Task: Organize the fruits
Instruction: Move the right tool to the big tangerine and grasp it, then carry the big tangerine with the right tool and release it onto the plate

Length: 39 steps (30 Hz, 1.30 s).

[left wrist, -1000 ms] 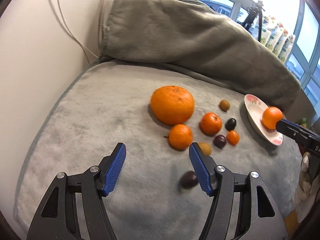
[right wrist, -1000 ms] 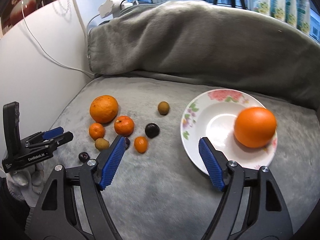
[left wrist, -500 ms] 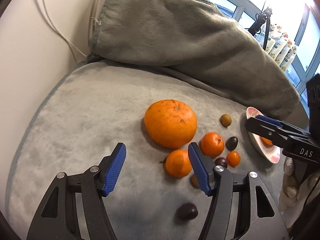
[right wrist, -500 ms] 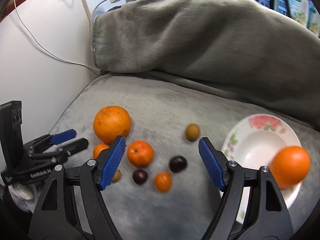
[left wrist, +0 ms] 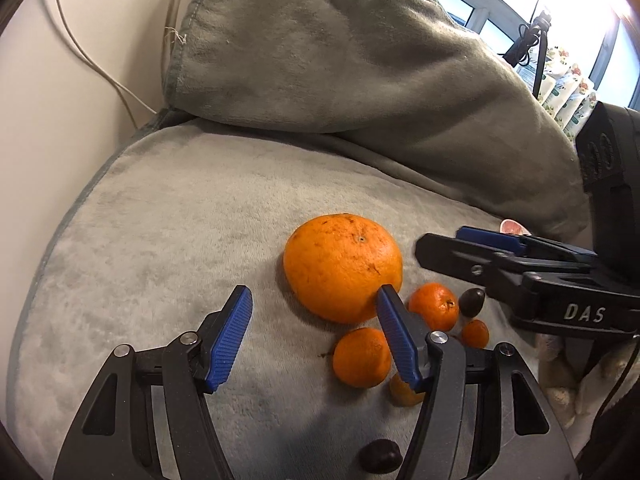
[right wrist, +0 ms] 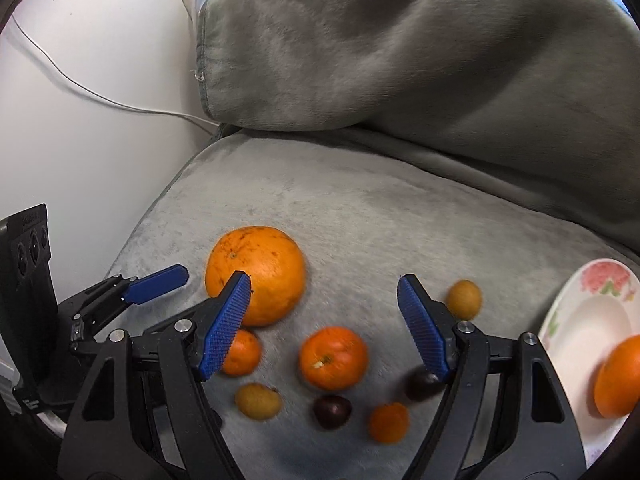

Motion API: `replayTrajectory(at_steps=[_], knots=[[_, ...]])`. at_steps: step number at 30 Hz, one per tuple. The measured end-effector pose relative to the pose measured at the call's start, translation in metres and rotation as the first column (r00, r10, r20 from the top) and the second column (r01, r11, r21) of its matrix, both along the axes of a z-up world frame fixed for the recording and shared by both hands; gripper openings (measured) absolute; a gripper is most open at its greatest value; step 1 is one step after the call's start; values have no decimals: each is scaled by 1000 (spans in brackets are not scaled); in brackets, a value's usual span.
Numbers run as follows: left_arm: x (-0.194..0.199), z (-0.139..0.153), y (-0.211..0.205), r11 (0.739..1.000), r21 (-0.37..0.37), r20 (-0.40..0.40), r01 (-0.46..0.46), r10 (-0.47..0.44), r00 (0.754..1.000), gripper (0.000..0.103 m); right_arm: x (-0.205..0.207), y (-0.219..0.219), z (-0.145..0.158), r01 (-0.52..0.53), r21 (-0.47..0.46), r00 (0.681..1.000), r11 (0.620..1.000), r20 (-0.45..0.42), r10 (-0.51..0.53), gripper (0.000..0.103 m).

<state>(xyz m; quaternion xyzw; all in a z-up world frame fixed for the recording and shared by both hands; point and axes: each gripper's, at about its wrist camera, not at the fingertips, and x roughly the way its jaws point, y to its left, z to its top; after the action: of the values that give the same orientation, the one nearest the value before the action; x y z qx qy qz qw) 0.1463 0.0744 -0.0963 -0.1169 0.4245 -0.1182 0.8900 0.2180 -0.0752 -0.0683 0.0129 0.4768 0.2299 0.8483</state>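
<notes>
A grey plush blanket (left wrist: 168, 240) covers the seat by a white wall. Fruit lies clustered on it: a big orange (left wrist: 342, 267) with mandarins and dark plums close by. My left gripper (left wrist: 312, 336) is spread and empty, as is my right gripper (right wrist: 324, 320). Only the right view shows the plate (right wrist: 580, 320) holding an orange (right wrist: 618, 376). The left view reads "DAS" on my right gripper.
</notes>
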Motion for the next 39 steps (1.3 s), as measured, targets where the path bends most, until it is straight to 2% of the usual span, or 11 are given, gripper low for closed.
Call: replayTrajectory(at_steps=[3,5,20,29,39], knots=[[0,0,-1,1000,-3,0,11,-11,1000,62,3,8,-2,-17,14,1000,1000,-19,17,78],[0,0,-1,1000,-16,-6,24,-24,1000,57,3,11,-2,-25,27,999,999,-28,26,78],[23,-16,-15,991,-110,-69,80,-88,994,57,10,30,-15,-86,78,990,993,-102,94,75],[29,-18,-21,991,-111,-54,80,-86,995,59,15,35,-19,-101,111,985,989,-129,116,70],[20,-14,-23,993,-83,-35,81,-84,996,59,9,36,-16,-122,93,987,988,-91,130,68]])
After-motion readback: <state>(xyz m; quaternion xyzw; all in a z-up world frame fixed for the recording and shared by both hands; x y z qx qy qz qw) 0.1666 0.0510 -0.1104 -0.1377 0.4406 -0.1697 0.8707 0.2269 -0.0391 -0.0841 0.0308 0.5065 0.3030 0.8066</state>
